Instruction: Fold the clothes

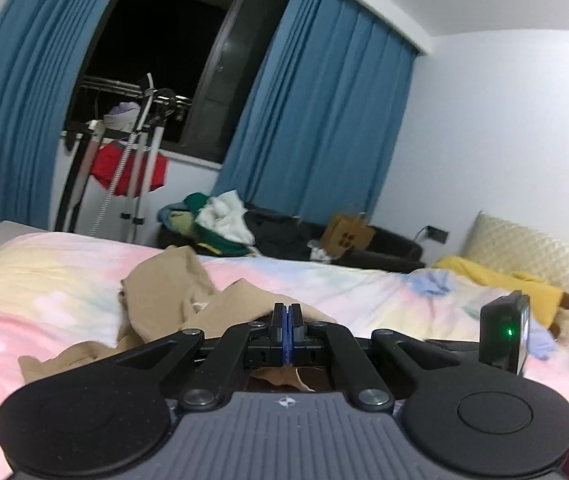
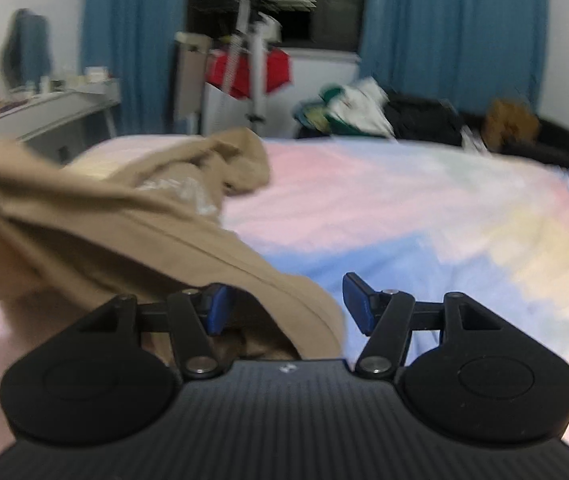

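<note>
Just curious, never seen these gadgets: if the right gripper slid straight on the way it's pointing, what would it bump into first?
Probably the tan garment: a fold already lies between the open right gripper, nearer its left pad. Beyond that comes the pastel bedcover. The picture is blurred, so depth is uncertain.

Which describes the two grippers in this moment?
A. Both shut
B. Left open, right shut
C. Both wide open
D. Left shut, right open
D: the left gripper has its blue pads pressed together over the tan garment, while the right gripper shows a clear gap between its jaws.
</note>
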{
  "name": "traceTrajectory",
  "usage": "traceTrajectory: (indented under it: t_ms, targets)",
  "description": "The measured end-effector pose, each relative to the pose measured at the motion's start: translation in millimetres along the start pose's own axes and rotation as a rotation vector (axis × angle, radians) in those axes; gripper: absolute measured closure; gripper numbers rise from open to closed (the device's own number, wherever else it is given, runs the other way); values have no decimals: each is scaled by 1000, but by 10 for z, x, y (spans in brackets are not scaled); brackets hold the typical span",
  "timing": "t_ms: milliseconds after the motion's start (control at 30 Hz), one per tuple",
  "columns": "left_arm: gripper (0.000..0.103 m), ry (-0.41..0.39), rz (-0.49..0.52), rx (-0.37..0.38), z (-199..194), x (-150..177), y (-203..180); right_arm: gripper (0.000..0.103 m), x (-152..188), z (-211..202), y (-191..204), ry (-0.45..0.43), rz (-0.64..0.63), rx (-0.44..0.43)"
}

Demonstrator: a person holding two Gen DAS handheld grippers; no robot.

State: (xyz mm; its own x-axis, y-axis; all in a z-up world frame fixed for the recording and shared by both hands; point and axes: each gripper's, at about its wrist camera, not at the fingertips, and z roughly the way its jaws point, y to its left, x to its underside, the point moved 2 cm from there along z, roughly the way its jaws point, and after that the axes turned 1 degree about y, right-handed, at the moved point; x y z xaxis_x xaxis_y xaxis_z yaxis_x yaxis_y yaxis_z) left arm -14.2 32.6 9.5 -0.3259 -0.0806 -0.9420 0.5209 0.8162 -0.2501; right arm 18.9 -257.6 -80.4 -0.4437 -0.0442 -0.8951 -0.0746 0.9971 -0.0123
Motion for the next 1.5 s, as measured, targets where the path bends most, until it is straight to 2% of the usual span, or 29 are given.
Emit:
traceTrajectory:
  t_ms: [100, 133, 200, 267, 367, 467, 567, 600, 633, 767, 833, 933, 967, 1033, 1067, 1133, 1200, 1267, 1300, 1333, 1400, 1500]
  targets:
    - [103, 12, 15, -8, -12, -30, 30, 43, -52, -108, 92, -103, -28, -65]
    - [103, 25, 16, -19, 14, -15, 37, 47, -72, -128, 113, -121, -35, -72]
    - [103, 53, 18, -40, 68, 15, 49, 79, -78, -123, 125, -110, -33, -97]
    - [102, 82, 52, -77, 122, 54, 38, 89, -74, -105, 116, -85, -18, -121]
    - [102, 107, 150, -139, 215, 144, -25, 93, -102, -119, 50, -66, 53, -186]
    - [95, 108, 241, -157, 273, 265, -137, 93, -151, -147, 4, -61, 127, -273]
    - [75, 92, 339, -166, 314, 382, -300, 93, -162, -156, 29, -48, 152, -321]
    - [63, 81, 370, -160, 323, 419, -364, 94, -161, -157, 43, -40, 161, -334]
    - [55, 76, 399, -148, 347, 460, -439, 94, -156, -154, 55, -32, 173, -345]
    - [45, 95, 510, -125, 506, 687, -713, 94, -151, -114, 44, -6, 238, -391]
    - [43, 106, 556, -178, 657, 805, -798, 94, -146, -114, 17, 1, 266, -410]
    - [43, 126, 594, -323, 938, 933, -811, 93, -145, -129, -21, 1, 306, -445]
    - [43, 137, 603, -396, 1030, 966, -785, 93, -145, -141, -29, -3, 314, -451]
    - [41, 155, 599, -518, 1117, 985, -691, 93, -141, -161, -40, -17, 311, -433]
    - [41, 157, 557, -565, 1112, 953, -615, 93, -132, -158, -40, -19, 302, -408]
    - [39, 142, 428, -607, 1016, 836, -462, 92, -84, -115, -14, 2, 256, -329]
    - [39, 103, 296, -650, 863, 693, -342, 79, -22, -23, 55, 43, 196, -243]
    - [40, 50, 214, -675, 712, 584, -271, 72, 54, 58, 133, 79, 134, -158]
    - [40, 21, 188, -692, 639, 533, -249, 65, 105, 112, 173, 110, 102, -119]
    - [40, -4, 168, -708, 585, 492, -238, 65, 159, 170, 211, 147, 72, -82]
    - [40, -39, 131, -716, 488, 419, -211, 57, 282, 244, 231, 211, 48, -34]
    - [41, -82, 101, -747, 395, 335, -177, 56, 435, 252, 229, 297, 63, 37]
